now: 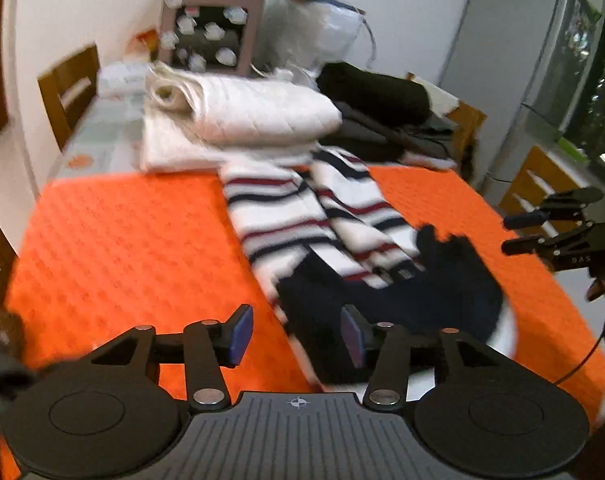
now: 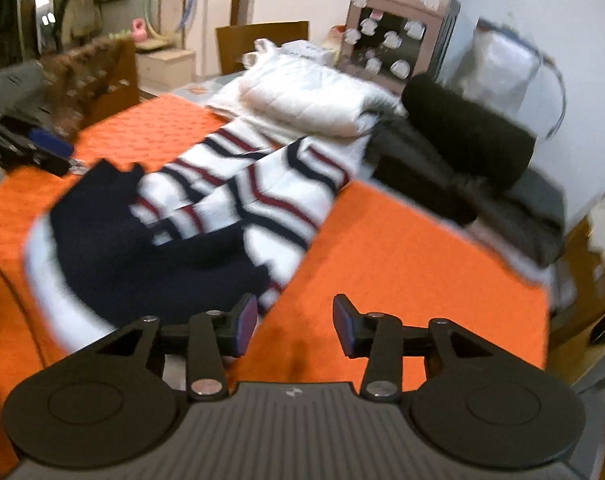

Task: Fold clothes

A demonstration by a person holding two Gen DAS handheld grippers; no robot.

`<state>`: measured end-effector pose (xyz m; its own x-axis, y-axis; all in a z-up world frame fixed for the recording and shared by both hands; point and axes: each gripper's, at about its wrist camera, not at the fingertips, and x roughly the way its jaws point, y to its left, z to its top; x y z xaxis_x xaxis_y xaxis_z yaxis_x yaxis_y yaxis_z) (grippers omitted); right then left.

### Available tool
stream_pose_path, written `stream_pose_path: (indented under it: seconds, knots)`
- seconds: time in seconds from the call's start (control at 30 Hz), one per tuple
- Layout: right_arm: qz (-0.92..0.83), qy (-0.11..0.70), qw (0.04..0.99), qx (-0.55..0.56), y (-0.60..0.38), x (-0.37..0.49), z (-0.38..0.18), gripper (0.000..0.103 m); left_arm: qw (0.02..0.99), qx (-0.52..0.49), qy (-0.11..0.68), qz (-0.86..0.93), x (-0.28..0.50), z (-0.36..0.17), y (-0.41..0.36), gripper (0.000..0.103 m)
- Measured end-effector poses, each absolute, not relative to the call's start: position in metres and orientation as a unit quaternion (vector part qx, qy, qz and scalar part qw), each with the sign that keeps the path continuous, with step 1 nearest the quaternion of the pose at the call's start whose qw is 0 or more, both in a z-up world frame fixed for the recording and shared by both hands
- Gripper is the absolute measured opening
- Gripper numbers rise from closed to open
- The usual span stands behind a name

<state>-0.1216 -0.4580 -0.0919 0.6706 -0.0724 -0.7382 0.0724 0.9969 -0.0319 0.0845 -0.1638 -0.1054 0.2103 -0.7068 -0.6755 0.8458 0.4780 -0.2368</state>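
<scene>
Little can be read. In the left wrist view, the right gripper [image 1: 514,234], off to the right of the left tool, carries pale letters that look like "BAS" on its black body, cut off at the picture's edge. A dark tag on the striped sweater [image 1: 286,216] is too blurred to read.

A home: fridge [image 1: 514,60], dining chair [image 2: 260,44], bedding [image 1: 238,116].

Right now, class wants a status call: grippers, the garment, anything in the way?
Left gripper open, empty. Right gripper open, empty. Striped sweater partly folded on orange cover. White quilt and dark clothes piled behind.
</scene>
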Motion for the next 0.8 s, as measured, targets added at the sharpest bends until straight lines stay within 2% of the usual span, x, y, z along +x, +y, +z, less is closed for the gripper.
stream_pose_path:
  seconds: [0.1, 0.23, 0.47, 0.5, 0.53, 0.57, 0.63, 0.7, 0.73, 0.8]
  knots:
    - [-0.006, 0.415, 0.909, 0.036, -0.446, -0.142, -0.104, 0.055, 0.743, 0.099, 0.406, -0.522, 0.071, -0.116, -0.16, 0.053]
    - [0.021, 0.426, 0.903, 0.053, -0.425, -0.157, -0.124, 0.056, 0.711, 0.127, 0.423, -0.547, 0.052, -0.131, -0.164, 0.053]
    - [0.047, 0.438, 0.898, 0.019, -0.4, -0.149, -0.151, 0.055, 0.708, 0.155, 0.406, -0.557, 0.036, -0.148, -0.173, 0.054]
    - [0.05, 0.438, 0.898, 0.007, -0.395, -0.147, -0.153, 0.053, 0.709, 0.153, 0.408, -0.554, 0.036, -0.15, -0.174, 0.054]
    - [0.052, 0.436, 0.899, -0.004, -0.393, -0.145, -0.153, 0.043, 0.712, 0.151, 0.41, -0.55, 0.036, -0.151, -0.174, 0.054]
    - [0.053, 0.434, 0.899, -0.011, -0.391, -0.144, -0.152, 0.038, 0.714, 0.15, 0.412, -0.546, 0.034, -0.153, -0.174, 0.053]
    - [0.049, 0.43, 0.901, -0.011, -0.39, -0.144, -0.149, 0.028, 0.72, 0.149, 0.413, -0.537, 0.027, -0.154, -0.174, 0.041]
    - [0.046, 0.425, 0.904, -0.009, -0.388, -0.145, -0.144, 0.025, 0.735, 0.144, 0.404, -0.525, 0.021, -0.15, -0.173, 0.025]
    - [0.043, 0.419, 0.907, -0.006, -0.388, -0.147, -0.138, 0.024, 0.742, 0.137, 0.4, -0.52, 0.019, -0.146, -0.172, 0.021]
    - [0.038, 0.404, 0.914, 0.0, -0.387, -0.152, -0.122, 0.024, 0.752, 0.115, 0.394, -0.516, 0.018, -0.134, -0.167, 0.02]
